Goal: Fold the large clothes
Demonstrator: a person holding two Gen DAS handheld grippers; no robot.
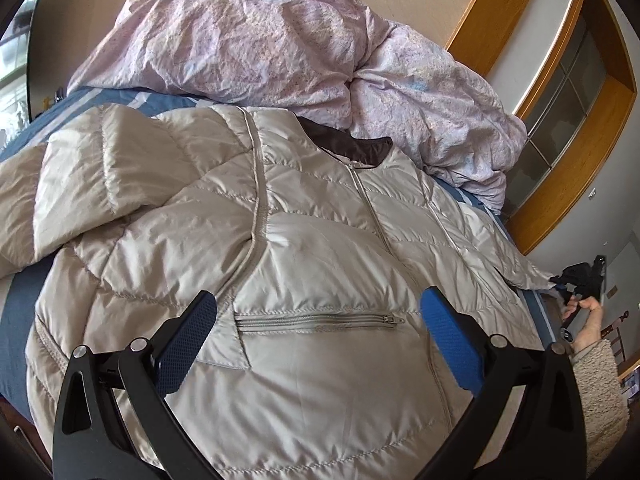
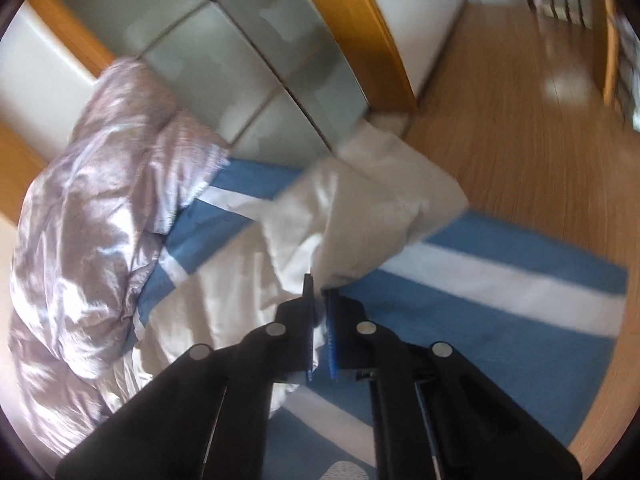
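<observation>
A pale beige quilted jacket (image 1: 320,240) lies front up on the bed, zipped, with a dark collar lining and a zipped pocket (image 1: 320,320). My left gripper (image 1: 319,300) hovers open just above the pocket, its blue pads wide apart and holding nothing. In the right wrist view, my right gripper (image 2: 319,286) is shut on a fold of the jacket's pale fabric (image 2: 360,208) at the garment's right side, near the bed's edge. The right gripper (image 1: 580,280) also shows at the far right of the left wrist view, held by a person's hand (image 1: 586,320).
A crumpled lilac duvet (image 1: 280,48) is heaped at the head of the bed. The sheet (image 2: 480,320) is blue with white stripes. A wardrobe with frosted glass doors (image 1: 560,100) stands beside the bed, and wooden floor (image 2: 520,120) lies to the right.
</observation>
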